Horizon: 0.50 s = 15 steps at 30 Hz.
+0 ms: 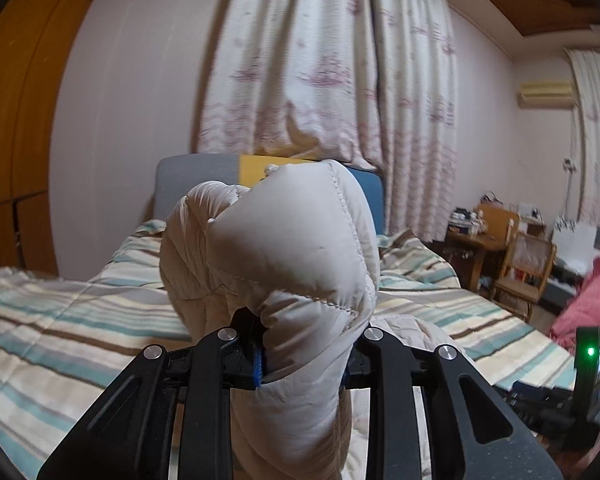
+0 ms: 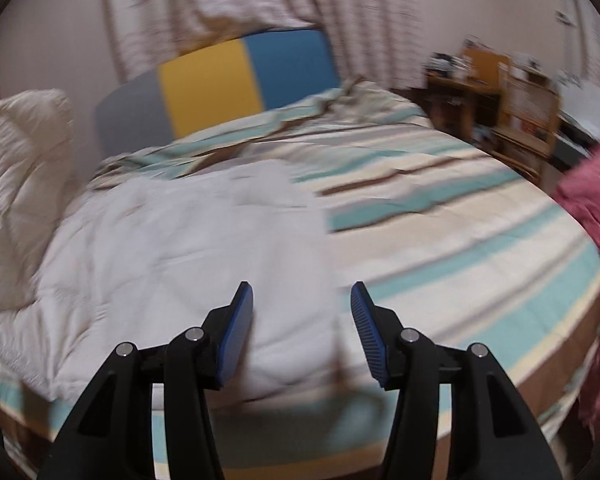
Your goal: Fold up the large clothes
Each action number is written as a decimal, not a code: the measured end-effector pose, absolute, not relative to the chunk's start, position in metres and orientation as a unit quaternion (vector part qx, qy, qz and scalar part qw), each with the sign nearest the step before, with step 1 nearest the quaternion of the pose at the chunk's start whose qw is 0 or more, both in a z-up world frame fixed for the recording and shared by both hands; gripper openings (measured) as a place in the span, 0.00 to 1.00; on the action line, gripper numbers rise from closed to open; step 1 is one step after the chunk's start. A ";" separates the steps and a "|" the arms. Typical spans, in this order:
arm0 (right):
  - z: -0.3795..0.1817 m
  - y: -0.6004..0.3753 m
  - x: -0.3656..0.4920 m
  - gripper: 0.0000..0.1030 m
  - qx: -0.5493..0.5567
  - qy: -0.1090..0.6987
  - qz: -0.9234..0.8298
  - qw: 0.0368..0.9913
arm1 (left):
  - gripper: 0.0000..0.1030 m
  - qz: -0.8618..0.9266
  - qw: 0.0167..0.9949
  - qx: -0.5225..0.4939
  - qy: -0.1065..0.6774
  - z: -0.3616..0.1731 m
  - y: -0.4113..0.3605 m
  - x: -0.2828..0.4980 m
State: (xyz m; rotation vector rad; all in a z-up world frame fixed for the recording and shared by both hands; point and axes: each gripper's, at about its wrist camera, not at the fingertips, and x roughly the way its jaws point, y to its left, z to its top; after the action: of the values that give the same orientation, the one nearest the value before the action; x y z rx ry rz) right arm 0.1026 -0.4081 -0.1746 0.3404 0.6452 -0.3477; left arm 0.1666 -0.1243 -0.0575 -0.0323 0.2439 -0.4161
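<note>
A cream quilted down jacket [image 1: 284, 264] is bunched up in my left gripper [image 1: 304, 360], which is shut on it and holds the bunch above the bed. In the right wrist view the rest of the jacket [image 2: 172, 248] lies flat on the striped bedspread [image 2: 440, 208], and the lifted part rises at the far left [image 2: 24, 168]. My right gripper [image 2: 302, 308] is open and empty, above the jacket's near right edge. That view is blurred.
The bed has a grey, yellow and blue headboard [image 2: 220, 76] against the curtained wall [image 1: 328, 60]. A wooden desk and chair [image 1: 512, 256] stand at the right. A pink cloth [image 2: 596, 216] hangs at the bed's right edge. A wooden wardrobe [image 1: 16, 120] is at the left.
</note>
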 end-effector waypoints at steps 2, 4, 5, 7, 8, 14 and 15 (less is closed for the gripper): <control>-0.176 -0.426 0.097 0.56 0.170 0.321 -0.197 0.911 | 0.25 -0.212 0.970 -0.002 0.120 -0.058 -0.136 0.165; -0.178 -0.437 0.094 0.56 0.173 0.327 -0.213 0.904 | 0.25 -0.219 0.968 0.013 0.122 -0.060 -0.151 0.164; -0.179 -0.442 0.092 0.56 0.172 0.330 -0.219 0.902 | 0.25 -0.224 0.967 0.016 0.124 -0.060 -0.157 0.163; -0.181 -0.449 0.088 0.56 0.172 0.333 -0.229 0.898 | 0.25 -0.232 0.964 0.025 0.126 -0.061 -0.171 0.162; -0.182 -0.452 0.087 0.56 0.169 0.335 -0.235 0.897 | 0.25 -0.236 0.963 0.028 0.127 -0.062 -0.177 0.161; -0.187 -0.461 0.082 0.56 0.143 0.344 -0.261 0.890 | 0.25 -0.270 0.952 0.046 0.136 -0.070 -0.211 0.160; -0.188 -0.463 0.082 0.56 0.140 0.345 -0.263 0.890 | 0.25 -0.276 0.949 0.047 0.142 -0.073 -0.217 0.160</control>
State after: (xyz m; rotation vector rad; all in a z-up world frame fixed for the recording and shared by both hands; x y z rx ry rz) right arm 0.0818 -0.4628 -0.1880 0.2906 0.7154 -0.5452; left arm 0.1600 -0.2171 -0.0729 0.0953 0.2882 -0.5621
